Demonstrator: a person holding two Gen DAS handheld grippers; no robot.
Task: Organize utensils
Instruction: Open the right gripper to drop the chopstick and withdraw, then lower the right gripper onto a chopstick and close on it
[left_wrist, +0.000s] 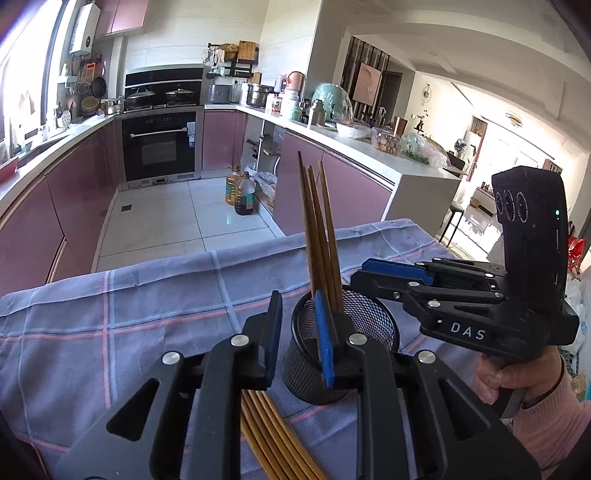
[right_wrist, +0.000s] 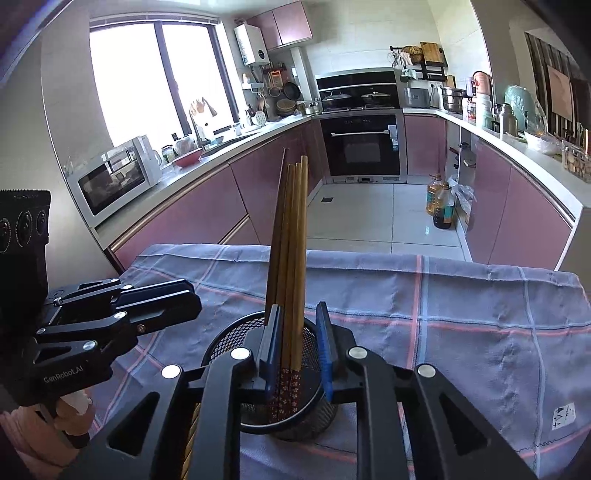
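Note:
A black mesh cup (left_wrist: 369, 325) stands on the checked cloth and shows in the right wrist view (right_wrist: 236, 338) too. Several brown chopsticks (left_wrist: 319, 236) stand upright in it; they also show in the right wrist view (right_wrist: 290, 251). My right gripper (right_wrist: 297, 343) is open just above the cup, its pads either side of the chopsticks without pressing them. My left gripper (left_wrist: 297, 332) is open and empty to the cup's left. More chopsticks (left_wrist: 269, 435) lie flat on the cloth under it, beside the cup.
The table is covered by a blue-grey checked cloth (right_wrist: 461, 321), with its far edge toward the kitchen floor. Pink cabinets, an oven (left_wrist: 159, 147) and oil bottles (left_wrist: 242, 192) stand beyond.

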